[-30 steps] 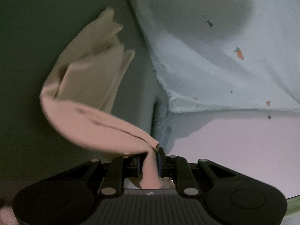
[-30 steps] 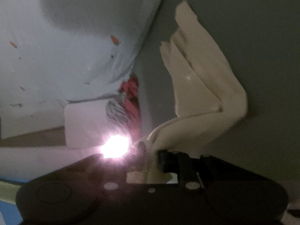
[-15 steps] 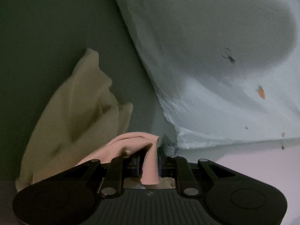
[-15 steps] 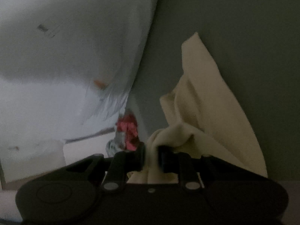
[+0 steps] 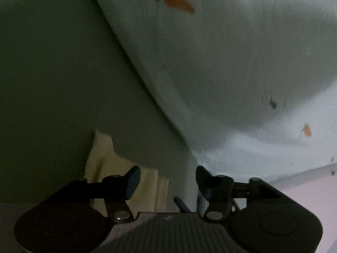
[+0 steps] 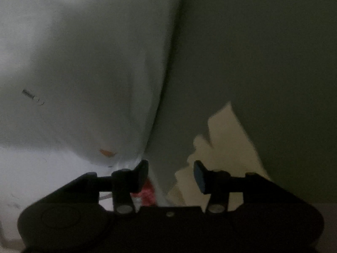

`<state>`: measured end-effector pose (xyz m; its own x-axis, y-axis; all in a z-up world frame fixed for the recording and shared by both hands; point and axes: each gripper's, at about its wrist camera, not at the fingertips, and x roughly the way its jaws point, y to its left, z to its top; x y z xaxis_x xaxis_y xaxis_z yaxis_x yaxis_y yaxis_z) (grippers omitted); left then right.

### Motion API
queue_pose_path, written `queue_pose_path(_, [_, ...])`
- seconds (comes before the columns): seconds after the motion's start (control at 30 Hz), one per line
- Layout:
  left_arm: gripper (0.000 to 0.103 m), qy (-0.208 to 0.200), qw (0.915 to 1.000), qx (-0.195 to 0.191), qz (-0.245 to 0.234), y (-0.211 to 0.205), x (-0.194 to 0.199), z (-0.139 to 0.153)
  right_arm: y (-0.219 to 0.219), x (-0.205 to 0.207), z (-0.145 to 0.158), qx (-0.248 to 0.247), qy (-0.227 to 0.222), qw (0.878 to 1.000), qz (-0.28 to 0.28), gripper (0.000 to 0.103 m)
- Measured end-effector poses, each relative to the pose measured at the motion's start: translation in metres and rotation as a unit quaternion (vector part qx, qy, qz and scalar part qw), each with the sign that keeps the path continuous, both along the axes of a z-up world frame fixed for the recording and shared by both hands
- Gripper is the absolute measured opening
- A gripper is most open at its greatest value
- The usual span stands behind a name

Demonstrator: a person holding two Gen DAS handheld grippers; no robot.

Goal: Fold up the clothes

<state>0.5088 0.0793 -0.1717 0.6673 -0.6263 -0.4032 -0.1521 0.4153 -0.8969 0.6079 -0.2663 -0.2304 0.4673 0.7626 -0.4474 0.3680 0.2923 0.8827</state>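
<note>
- Left gripper (image 5: 167,179): jaws stood wide apart with nothing between the pads; dark body filled the bottom of the left wrist frame.
- Cream garment (image 5: 109,168) lay in the lower left of that frame, partly behind the left finger, on a dull grey-green surface (image 5: 63,73); it was not gripped.
- Pale sheet with carrot print (image 5: 231,63) filled the upper right of the left wrist frame; one orange carrot sat near the top centre, a smaller one at the right edge.
- Right gripper (image 6: 170,172): jaws likewise wide apart and holding nothing.
- In the right wrist frame the cream garment (image 6: 227,143) sat lower right of centre, just behind the right finger, its edge jagged.
- The pale sheet (image 6: 84,63) occupied the left half there; a small red item (image 6: 148,193), blurred, showed near the left finger.
- Both views were dim and soft.
</note>
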Motion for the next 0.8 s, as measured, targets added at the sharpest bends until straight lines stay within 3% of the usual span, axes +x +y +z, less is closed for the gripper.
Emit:
queue_pose_path(0.07, [0.066, 0.004, 0.9994, 0.033, 0.002, 0.002, -0.006, -0.001, 0.001, -0.006, 0.012, -0.061, -0.036, 0.997, 0.025, 0.051])
queue_pose_path(0.17, [0.068, 0.022, 0.9951, 0.096, -0.011, -0.008, -0.015, -0.009, 0.016, -0.022, 0.023, -0.166, -0.081, 0.978, 0.093, 0.051])
queue_pose_path(0.3, [0.068, 0.035, 0.9915, 0.117, -0.045, -0.032, -0.018, -0.027, 0.055, -0.04, 0.024, -0.307, -0.145, 0.922, 0.185, 0.051])
queue_pose_path(0.33, [0.063, 0.033, 0.9908, 0.122, -0.047, -0.037, -0.016, -0.031, 0.064, -0.044, 0.024, -0.34, -0.161, 0.904, 0.204, 0.046])
queue_pose_path(0.37, [0.042, 0.031, 0.9903, 0.129, -0.042, -0.042, -0.014, -0.034, 0.076, -0.046, 0.023, -0.363, -0.175, 0.889, 0.216, 0.03])
queue_pose_path(0.43, [0.011, 0.025, 0.989, 0.142, -0.035, -0.049, -0.009, -0.036, 0.082, -0.043, 0.024, -0.391, -0.199, 0.87, 0.223, 0.013])
queue_pose_path(0.47, [0.01, 0.014, 0.9886, 0.146, -0.034, -0.048, -0.008, -0.033, 0.085, -0.046, 0.029, -0.407, -0.214, 0.859, 0.223, 0.01])
queue_pose_path(0.53, [0.007, -0.023, 0.9906, 0.132, -0.03, -0.044, -0.013, -0.024, 0.08, -0.055, 0.041, -0.409, -0.24, 0.856, 0.207, 0.008])
queue_pose_path(0.6, [0.007, -0.048, 0.9898, 0.131, -0.025, -0.041, -0.02, -0.009, 0.064, -0.064, 0.058, -0.408, -0.253, 0.861, 0.171, 0.007])
queue_pose_path(0.7, [0.007, -0.073, 0.9825, 0.169, -0.029, -0.044, -0.025, 0.003, 0.045, -0.071, 0.071, -0.407, -0.26, 0.864, 0.143, 0.008])
queue_pose_path(0.8, [0.008, -0.055, 0.9737, 0.217, -0.043, -0.053, -0.017, -0.011, 0.051, -0.067, 0.05, -0.432, -0.243, 0.852, 0.17, 0.008])
